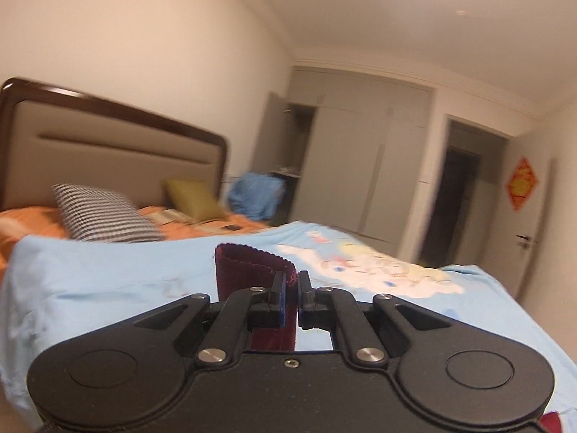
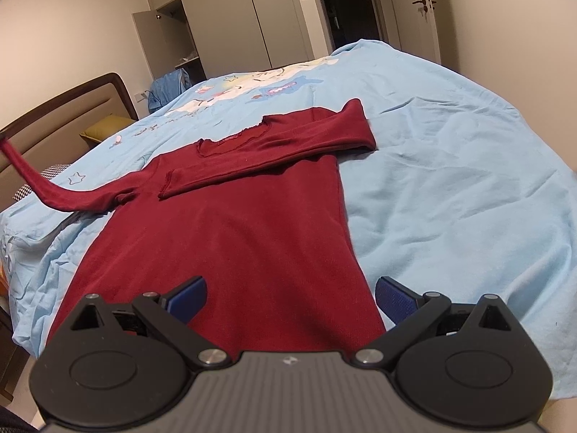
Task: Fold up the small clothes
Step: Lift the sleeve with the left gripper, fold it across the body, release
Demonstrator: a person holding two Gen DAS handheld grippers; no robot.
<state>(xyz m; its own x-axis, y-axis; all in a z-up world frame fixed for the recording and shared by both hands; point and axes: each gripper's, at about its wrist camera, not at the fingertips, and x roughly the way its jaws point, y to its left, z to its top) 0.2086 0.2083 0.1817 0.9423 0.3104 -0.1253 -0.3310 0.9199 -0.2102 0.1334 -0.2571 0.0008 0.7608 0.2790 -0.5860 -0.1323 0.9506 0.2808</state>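
The left gripper (image 1: pixel 293 290) pinches the dark red top's (image 2: pixel 230 238) sleeve cuff (image 1: pixel 252 274) at frame centre, while the right gripper (image 2: pixel 290 301) hangs spread wide over its hem, bottom centre.

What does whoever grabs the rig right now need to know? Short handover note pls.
Left gripper: shut on the cuff of the dark red top's left sleeve, lifted off the bed.
Right gripper: open, empty, hovering over the hem of the top.
Top lies face up, flat on the light blue sheet, neckline toward the wardrobe.
Done: the other sleeve is folded across the chest.
Left: bring the held sleeve across the chest too, then fold the body up from the hem.
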